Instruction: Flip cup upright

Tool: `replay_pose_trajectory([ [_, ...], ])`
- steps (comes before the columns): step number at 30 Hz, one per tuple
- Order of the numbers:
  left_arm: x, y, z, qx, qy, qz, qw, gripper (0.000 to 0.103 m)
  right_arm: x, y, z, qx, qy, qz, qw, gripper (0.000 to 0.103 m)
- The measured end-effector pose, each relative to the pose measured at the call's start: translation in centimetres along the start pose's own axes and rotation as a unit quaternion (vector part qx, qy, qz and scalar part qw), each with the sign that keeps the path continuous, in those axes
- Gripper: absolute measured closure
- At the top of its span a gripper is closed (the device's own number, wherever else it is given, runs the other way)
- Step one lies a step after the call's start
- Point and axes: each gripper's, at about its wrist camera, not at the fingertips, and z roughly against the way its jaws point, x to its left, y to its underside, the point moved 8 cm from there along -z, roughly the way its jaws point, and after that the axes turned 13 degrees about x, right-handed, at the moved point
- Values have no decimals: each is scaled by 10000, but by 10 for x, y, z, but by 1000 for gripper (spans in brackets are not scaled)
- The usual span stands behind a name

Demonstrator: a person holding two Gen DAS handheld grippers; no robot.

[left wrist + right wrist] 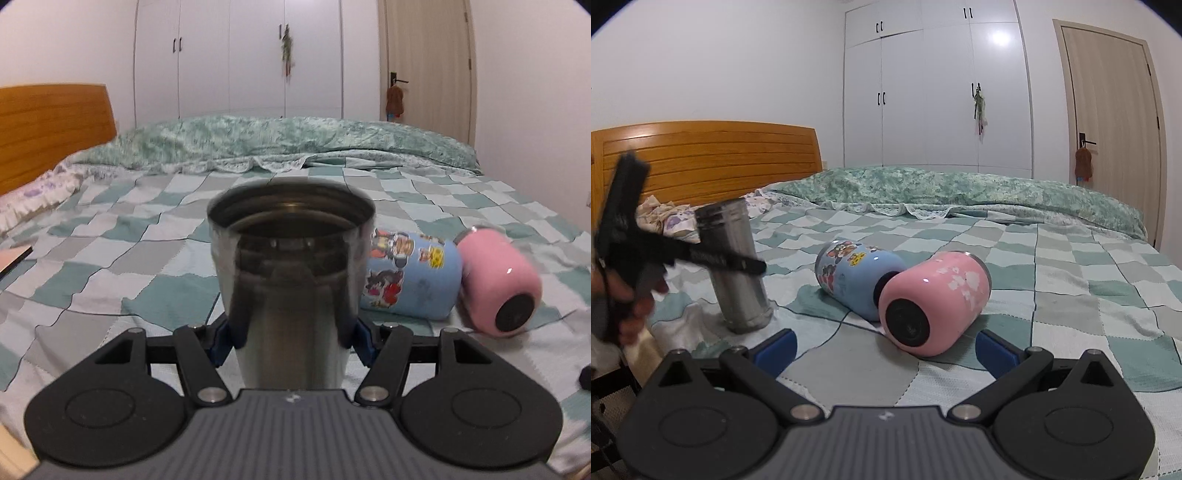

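Observation:
A steel cup (291,280) stands upright with its mouth up, its base on the bed, and my left gripper (291,341) is shut on its lower body. It also shows in the right wrist view (737,269) at the left, with the left gripper (713,258) across it. A blue cartoon cup (855,282) and a pink cup (934,301) lie on their sides, touching, mid-bed. They also show in the left wrist view: blue cup (410,278), pink cup (498,282). My right gripper (884,345) is open and empty, just short of the pink cup's black base.
The checked bedspread (1071,280) covers the bed. A green quilt (960,192) is bunched along the far side. A wooden headboard (709,162) and pillows are at the left. A wardrobe and a door stand behind.

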Motion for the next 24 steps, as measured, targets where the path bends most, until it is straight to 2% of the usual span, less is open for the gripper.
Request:
replay_pose_trajectory([
  [6, 4, 2, 5, 5, 127, 34, 9999, 36, 4, -2, 5, -90, 4, 38, 10000, 0],
  [8, 5, 2, 14, -121, 68, 81, 9999, 0, 5, -3, 7, -120, 21, 36, 9999, 0],
  [10, 6, 1, 35, -532, -168, 121, 9984, 0, 6, -4, 9, -181, 39, 34, 9998, 0],
  [13, 7, -2, 69, -854, -290, 203, 9957, 0, 10, -5, 19, -286, 66, 65, 9995, 0],
  [16, 3, -2, 113, -1338, -224, 296, 9903, 0, 14, -5, 33, -427, 118, 79, 9990, 0],
  [20, -17, 4, 161, -1935, -178, 151, 9808, 0, 20, -4, 55, -666, 194, 57, 9976, 0],
  [22, -34, 8, 177, -2152, -219, 82, 9763, 0, 22, -2, 68, -795, 269, 51, 9965, 0],
  [24, -49, 16, 187, -2243, -58, 42, 9745, 0, 23, 2, 80, -918, 370, 26, 9951, 0],
])
